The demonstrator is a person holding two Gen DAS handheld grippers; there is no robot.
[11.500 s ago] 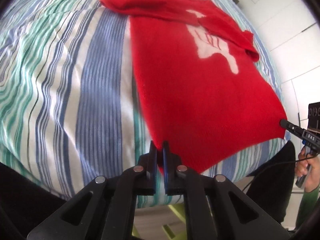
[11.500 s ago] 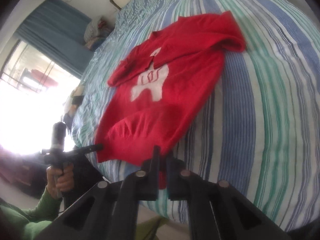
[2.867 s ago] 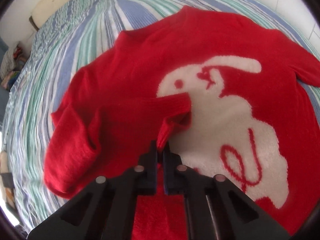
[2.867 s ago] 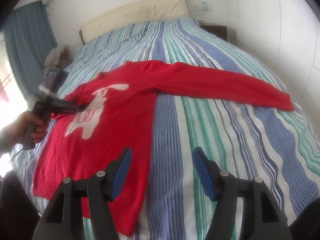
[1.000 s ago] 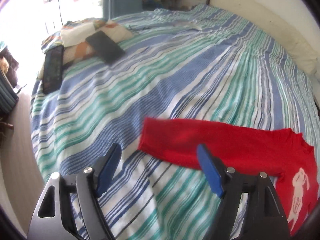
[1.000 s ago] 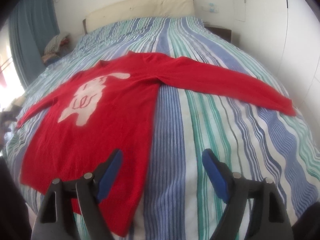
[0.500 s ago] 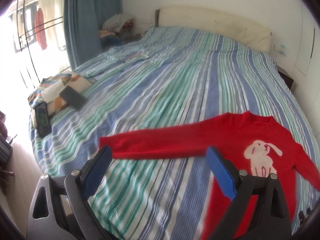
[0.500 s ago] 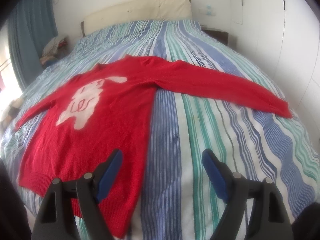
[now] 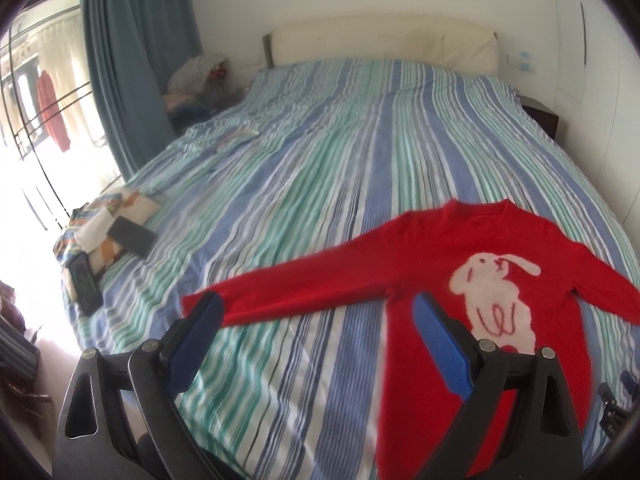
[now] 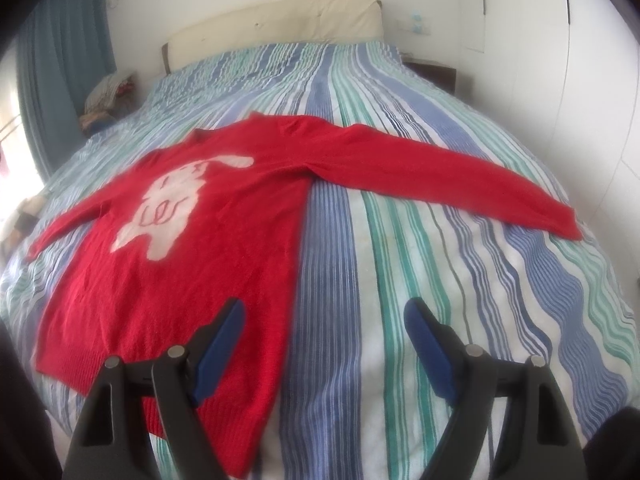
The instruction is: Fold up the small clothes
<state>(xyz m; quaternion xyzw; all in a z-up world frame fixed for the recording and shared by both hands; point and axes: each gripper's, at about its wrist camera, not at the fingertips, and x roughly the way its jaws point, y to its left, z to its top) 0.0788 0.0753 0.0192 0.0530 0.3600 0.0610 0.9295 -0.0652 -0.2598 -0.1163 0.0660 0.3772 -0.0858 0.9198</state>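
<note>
In the left wrist view the left claw [image 9: 316, 320] fills the bottom of the frame with its two blue-padded fingers spread wide and nothing between them; it hangs above the bed [image 9: 340, 152], clear of the cloth. Its left finger [image 9: 200, 332] overlaps the cuff end of a sleeve in the picture, and its right finger [image 9: 440, 340] stands in front of the red body of the sweater [image 9: 432, 264]. The sweater lies flat at the lower right of the frame, front up, with a white rabbit [image 9: 492, 292] on the chest and one sleeve stretched toward lower centre-left. At the left edge of the bed, mid-left in the frame, sit a patterned cushion [image 9: 108, 220] and two dark phones [image 9: 132, 234] lying on or beside it. A blue curtain [image 9: 132, 60] hangs at upper left, and a cream headboard [image 9: 380, 46] runs along the top.

In the right wrist view the right claw [image 10: 320, 330] is likewise wide open and empty at the bottom of the frame, above the striped cover. The sweater [image 10: 200, 240] spreads across the left and centre, both sleeves out, the long one reaching the right edge of the bed.
</note>
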